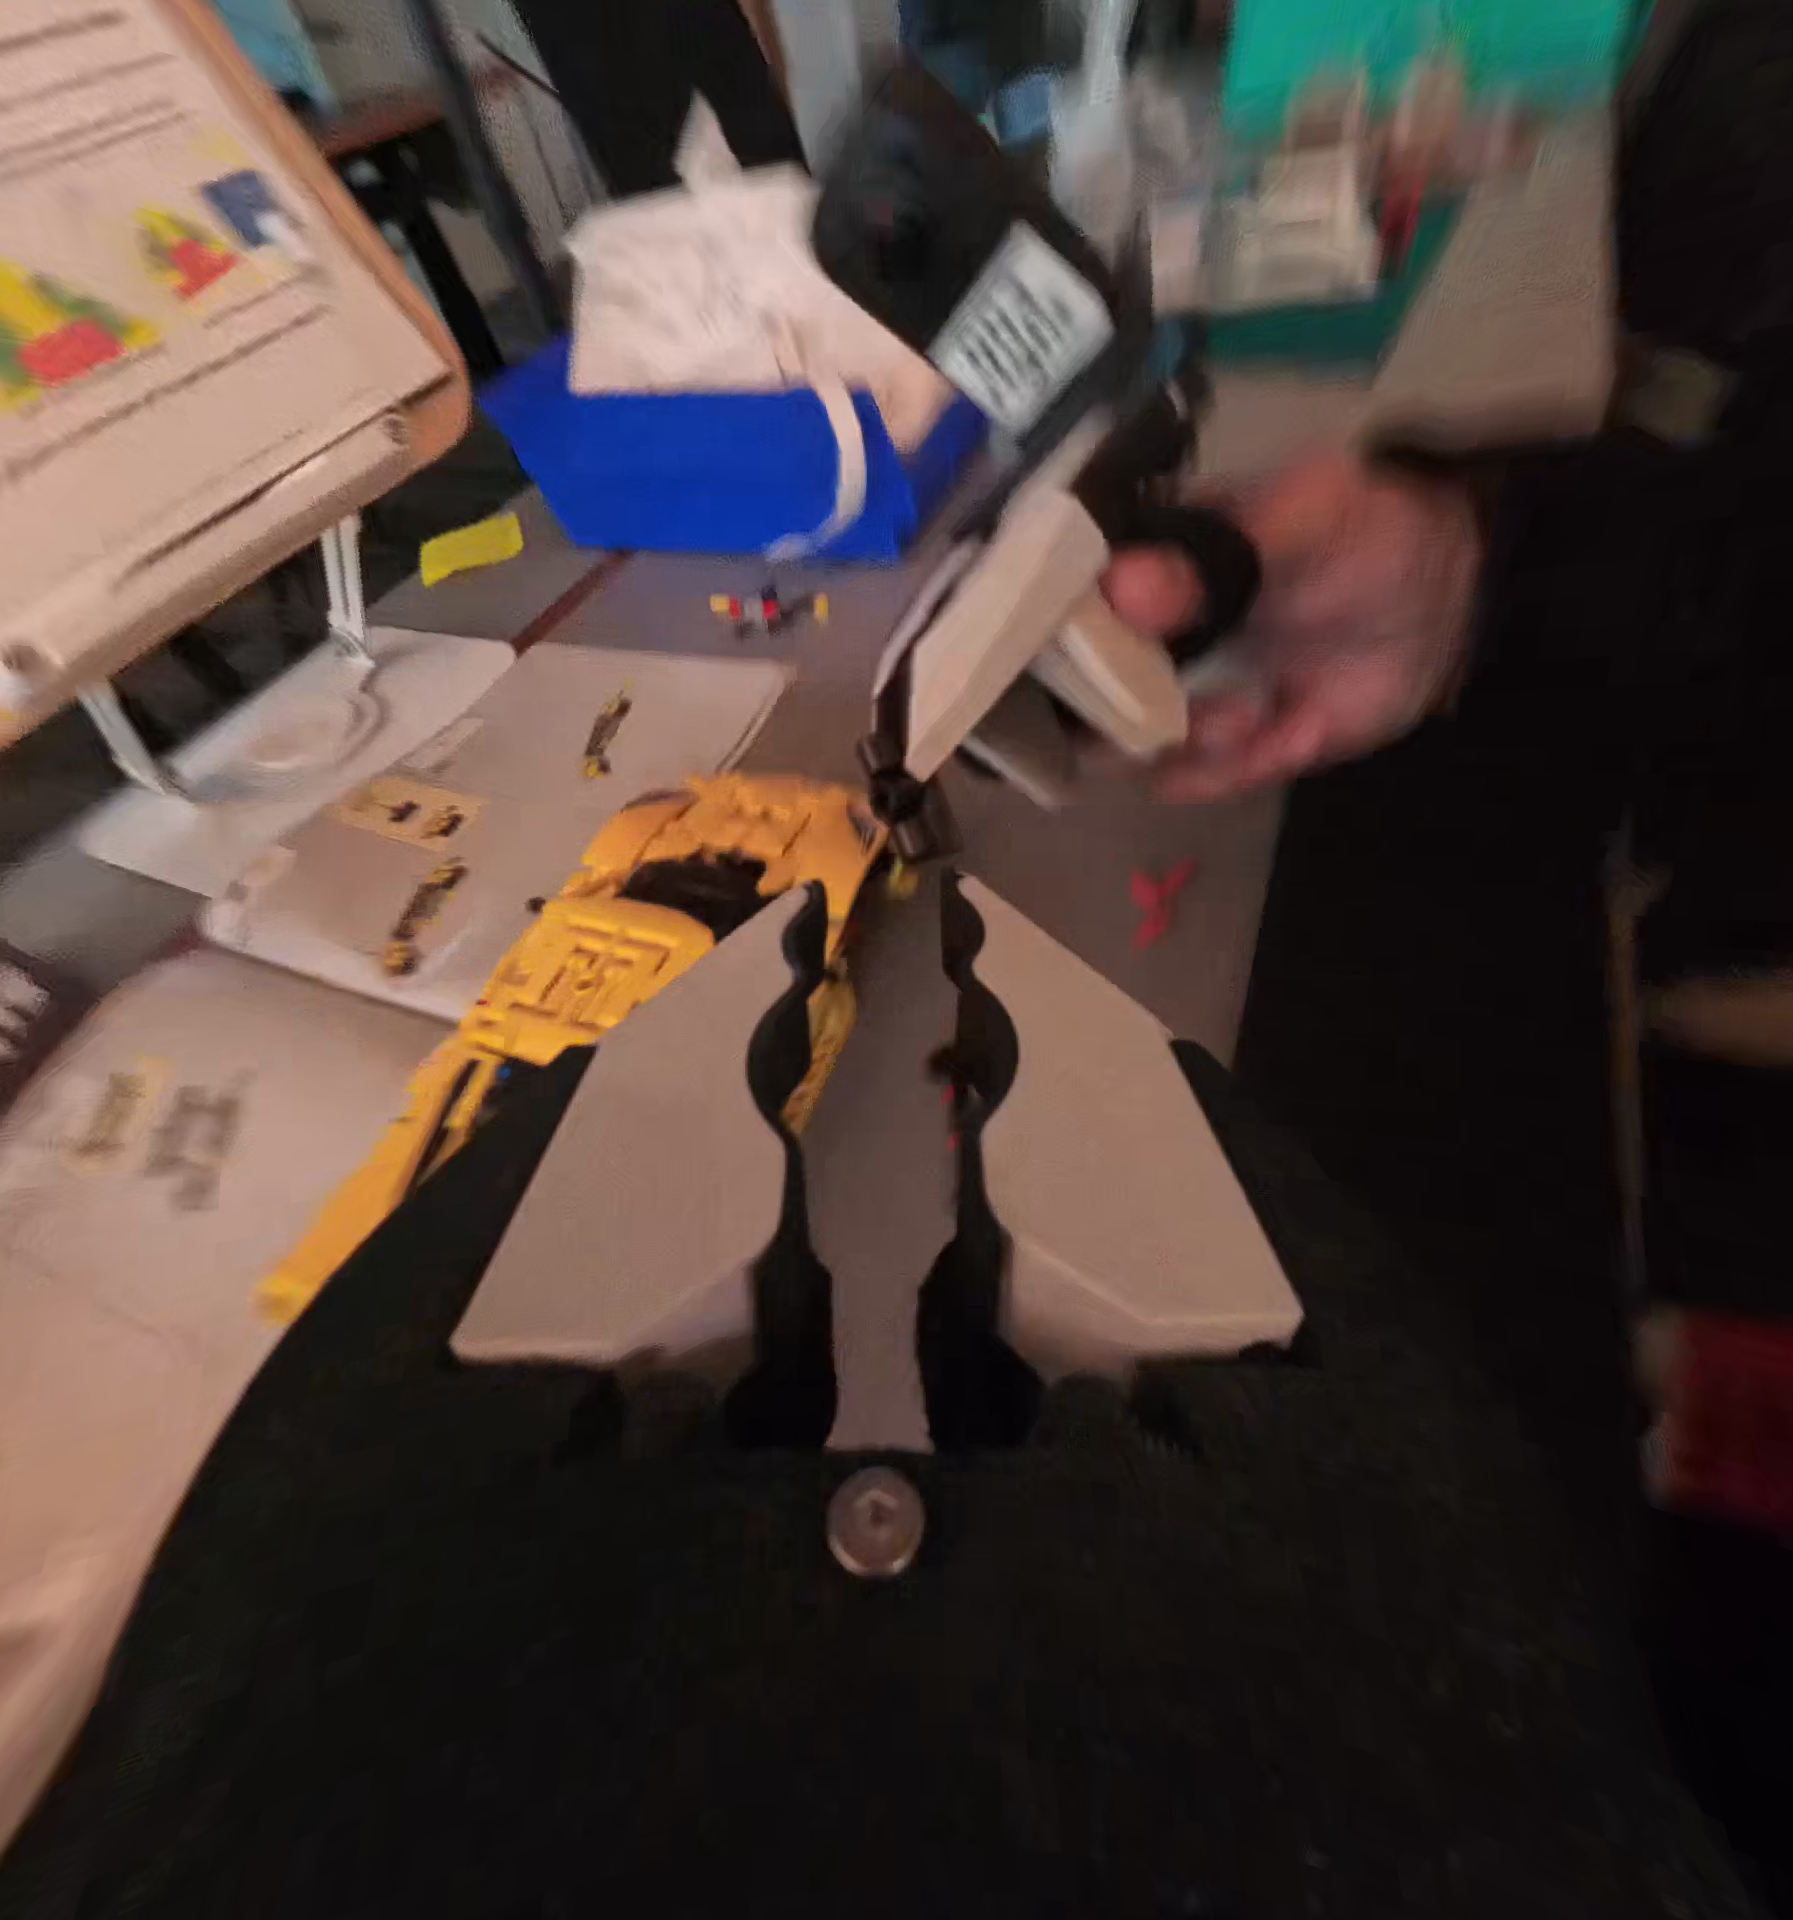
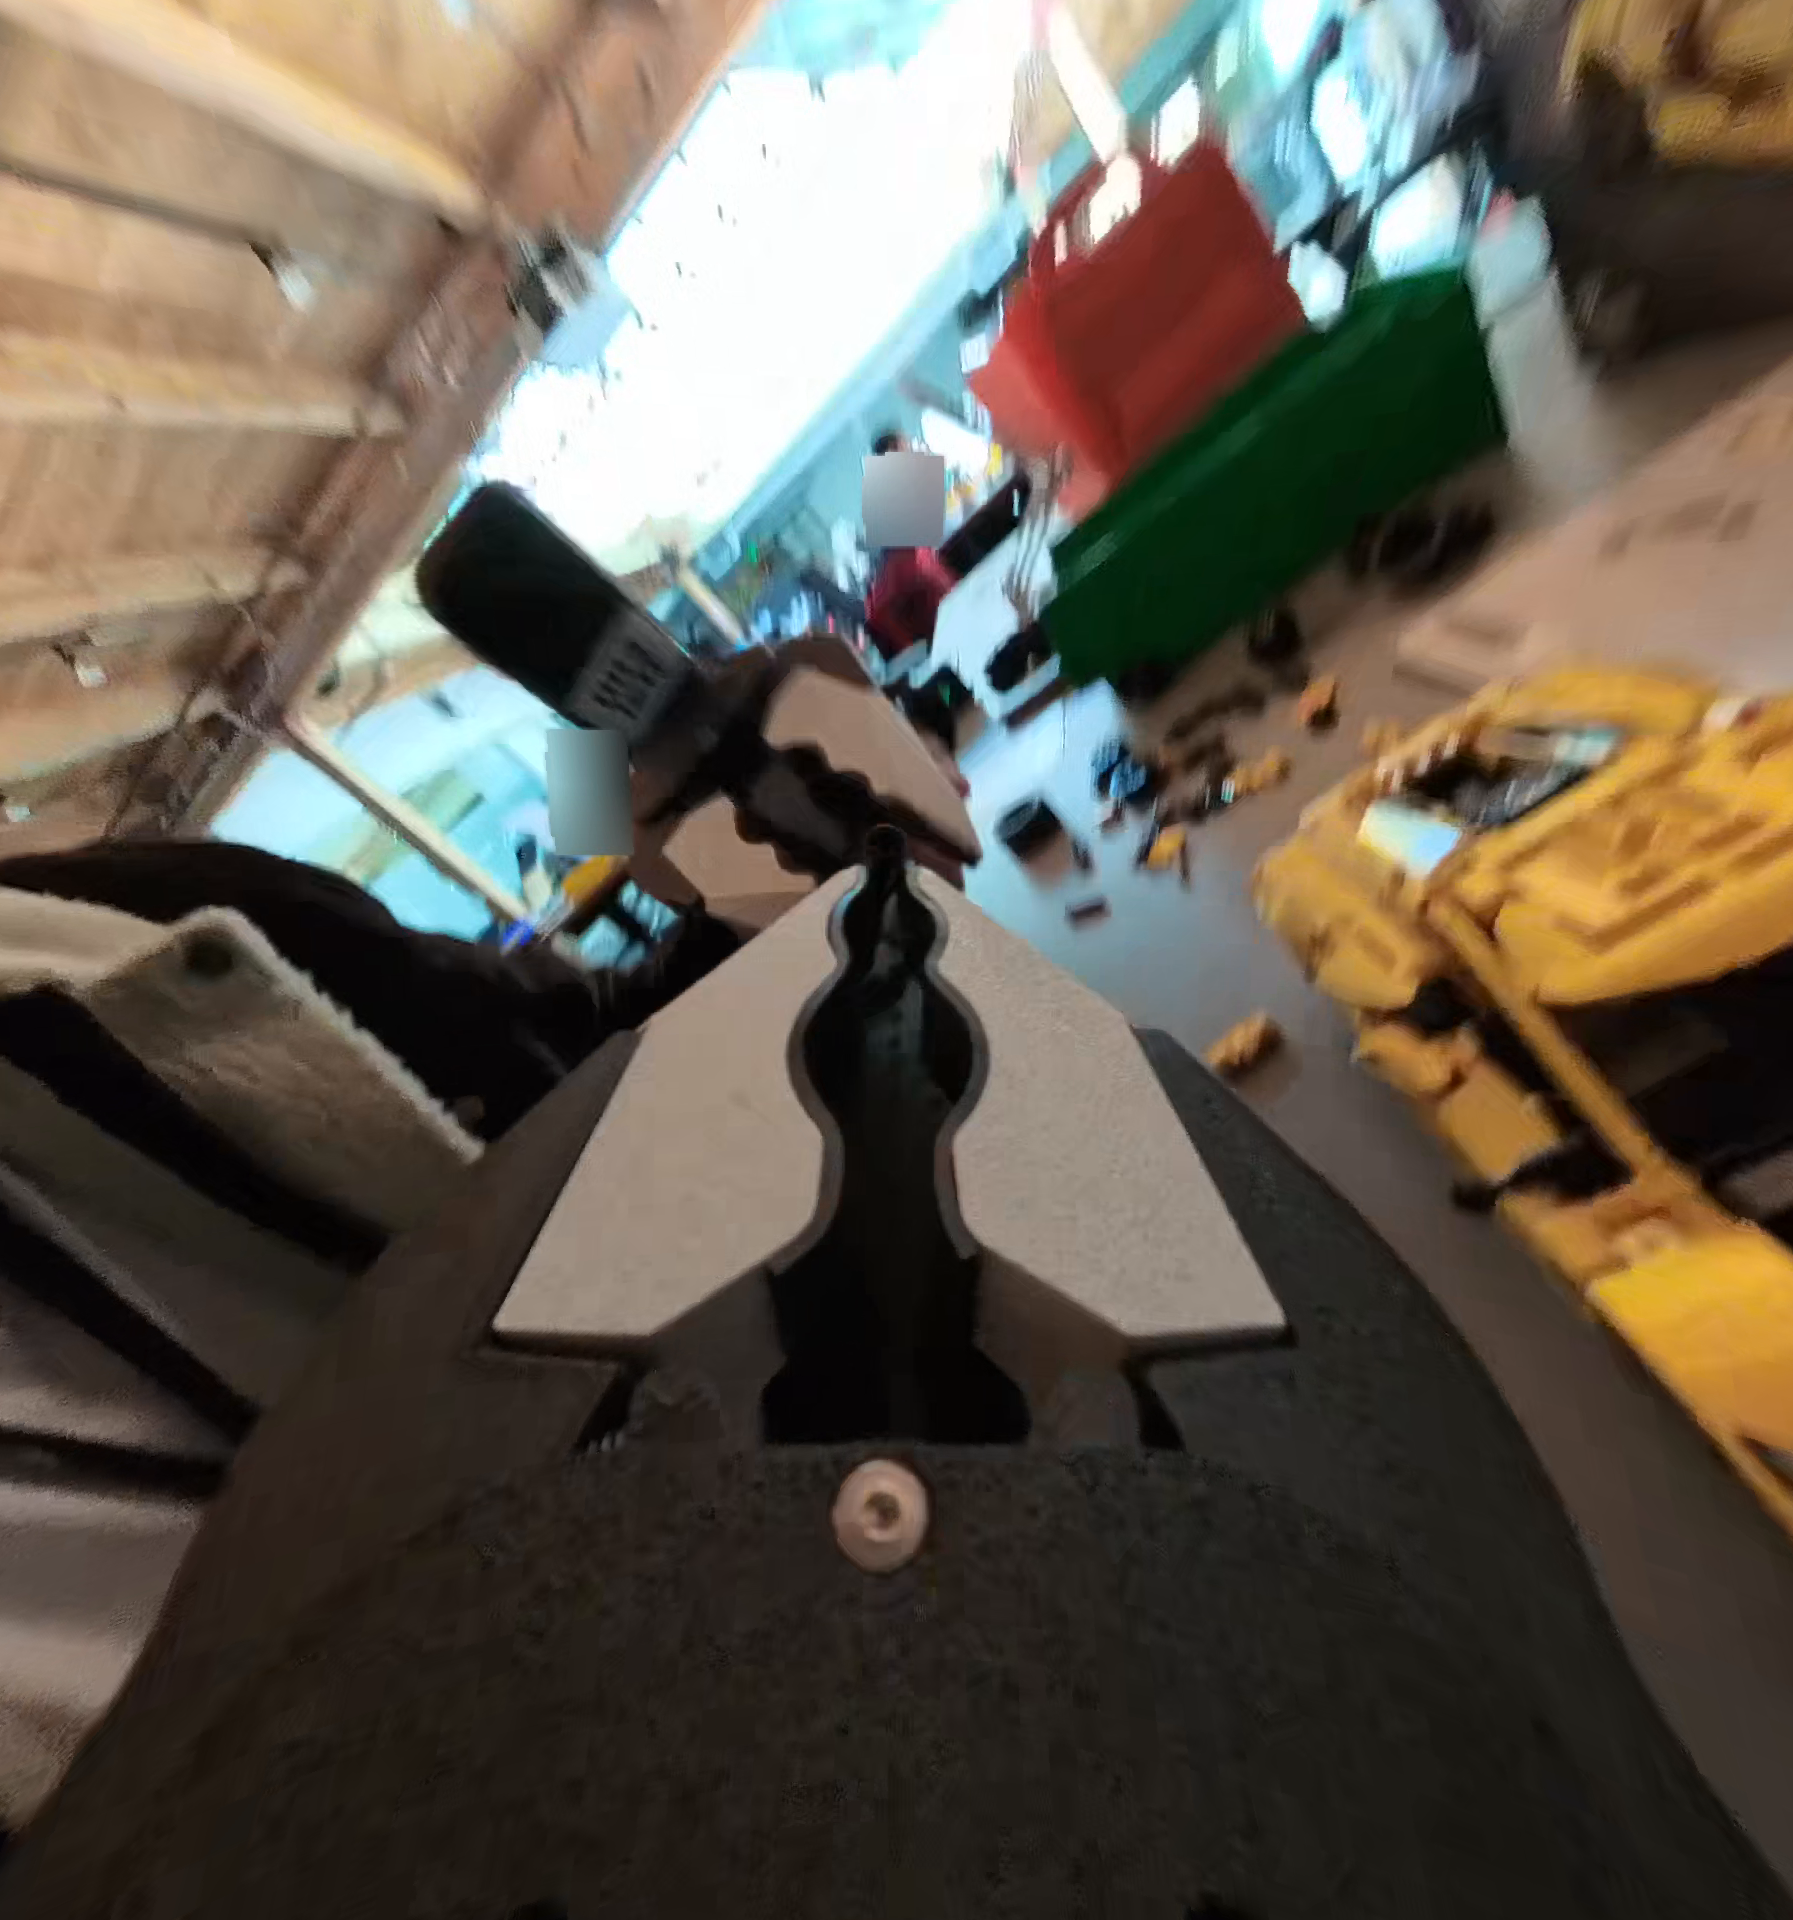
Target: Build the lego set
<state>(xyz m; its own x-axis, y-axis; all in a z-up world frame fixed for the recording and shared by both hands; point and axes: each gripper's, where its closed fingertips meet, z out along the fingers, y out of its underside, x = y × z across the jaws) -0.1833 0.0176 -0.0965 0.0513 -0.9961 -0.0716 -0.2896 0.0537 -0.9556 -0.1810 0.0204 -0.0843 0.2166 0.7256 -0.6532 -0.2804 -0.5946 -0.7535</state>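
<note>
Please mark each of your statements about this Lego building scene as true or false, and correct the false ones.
1. The right hand-held gripper is shut on a small black piece. True.
2. The Lego car on the table is red. False: it is yellow.
3. The left hand-held gripper is open and holds nothing. True.
4. The blue bin behind the car is empty. False: white paper or bags stick out of it.
5. Loose Lego pieces lie on the table beyond the car. True.
</note>
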